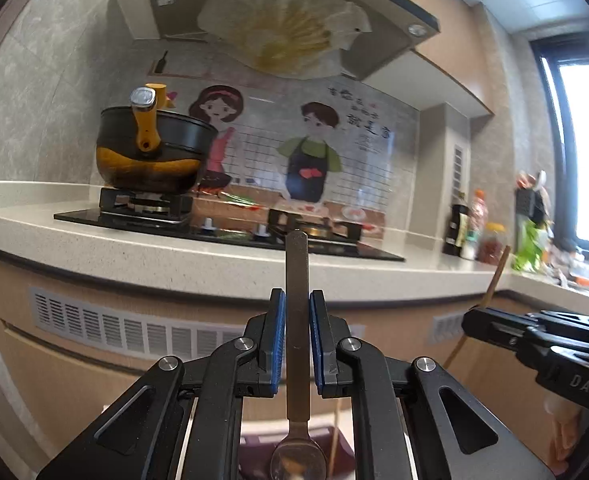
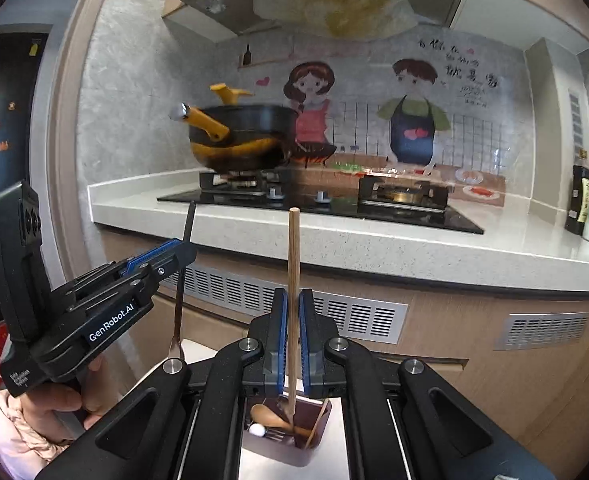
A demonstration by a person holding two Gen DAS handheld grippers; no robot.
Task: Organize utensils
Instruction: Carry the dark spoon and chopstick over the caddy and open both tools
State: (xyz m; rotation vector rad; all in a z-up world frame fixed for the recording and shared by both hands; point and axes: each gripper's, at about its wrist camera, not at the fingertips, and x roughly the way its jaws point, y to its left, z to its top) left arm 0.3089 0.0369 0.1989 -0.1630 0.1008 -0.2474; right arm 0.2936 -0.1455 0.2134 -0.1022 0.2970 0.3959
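Gripping a metal spoon (image 1: 297, 320) by its flat handle, the left gripper (image 1: 297, 308) has its blue pads closed on both sides of the shaft; the handle end rises past the fingertips, and the bowl hangs below and behind them, close to the camera. Off to the right of those fingers, the right gripper (image 1: 490, 316) shows from the side with a wooden stick running through it. In its own view, the right gripper (image 2: 293, 304) is clamped on that wooden chopstick (image 2: 293, 280), which stands nearly upright: its blunt top reaches above the fingertips, its lower end drops between the fingers toward a dark red utensil box (image 2: 322, 428) below them. Inside the box lie a wooden spoon (image 2: 268, 416) and other utensils. Left of the right fingers, a hand (image 2: 60, 404) holds the left gripper with the spoon.
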